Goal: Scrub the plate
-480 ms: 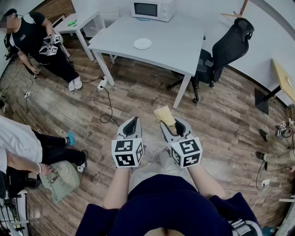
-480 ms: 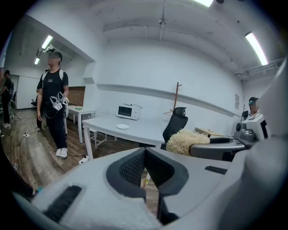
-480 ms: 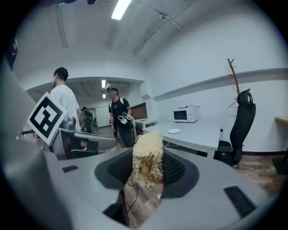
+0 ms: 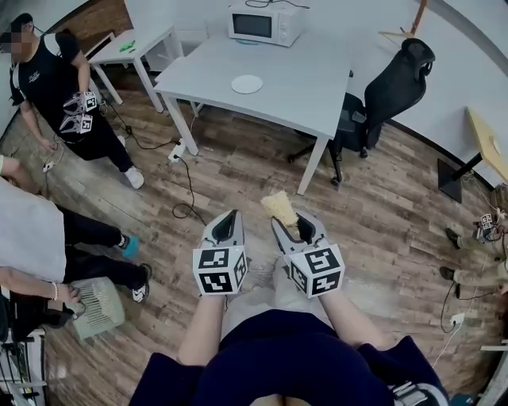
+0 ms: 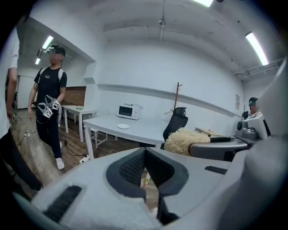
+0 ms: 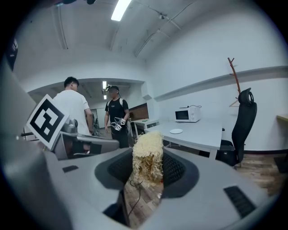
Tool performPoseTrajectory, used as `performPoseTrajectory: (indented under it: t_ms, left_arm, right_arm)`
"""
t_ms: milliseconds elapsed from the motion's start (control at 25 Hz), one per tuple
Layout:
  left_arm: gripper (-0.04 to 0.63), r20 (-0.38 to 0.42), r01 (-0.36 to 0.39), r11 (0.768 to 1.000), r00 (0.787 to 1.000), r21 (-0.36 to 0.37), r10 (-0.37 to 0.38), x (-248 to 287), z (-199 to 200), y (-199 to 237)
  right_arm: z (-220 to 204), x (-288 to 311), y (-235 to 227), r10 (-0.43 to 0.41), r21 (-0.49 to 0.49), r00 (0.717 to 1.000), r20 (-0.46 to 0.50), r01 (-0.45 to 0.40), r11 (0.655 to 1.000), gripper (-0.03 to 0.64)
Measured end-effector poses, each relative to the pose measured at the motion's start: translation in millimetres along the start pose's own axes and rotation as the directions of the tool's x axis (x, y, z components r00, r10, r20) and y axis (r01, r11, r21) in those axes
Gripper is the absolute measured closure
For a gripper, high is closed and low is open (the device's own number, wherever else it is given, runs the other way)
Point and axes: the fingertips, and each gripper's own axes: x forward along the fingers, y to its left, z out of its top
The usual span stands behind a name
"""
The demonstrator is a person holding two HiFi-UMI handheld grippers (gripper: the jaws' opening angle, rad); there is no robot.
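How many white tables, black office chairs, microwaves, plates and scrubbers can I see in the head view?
white tables: 2, the large table and the small table
black office chair: 1
microwave: 1
plate: 1
scrubber: 1, clamped in the right gripper
Total: 6

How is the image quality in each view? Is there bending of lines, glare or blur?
Head view: strong fisheye, the table edges bow; the lighting is even. Left gripper view: the ceiling lamps burn out white; the distant microwave is clear. Right gripper view: black round border; the scrubber is sharp, the room behind looks curved.
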Motion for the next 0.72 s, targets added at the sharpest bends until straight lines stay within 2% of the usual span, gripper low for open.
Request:
performPoseTrajectory:
  t_ms: [720]
  left_arm:
    - [0.577, -0.013, -0.011, 1.000, 1.000, -0.008, 0.010, 23.0, 8.6, 21.8]
  right_arm:
    - [11.8, 24.6, -18.8, 0.006, 0.073, 1.000, -0.002, -0.005, 0.997, 0.442]
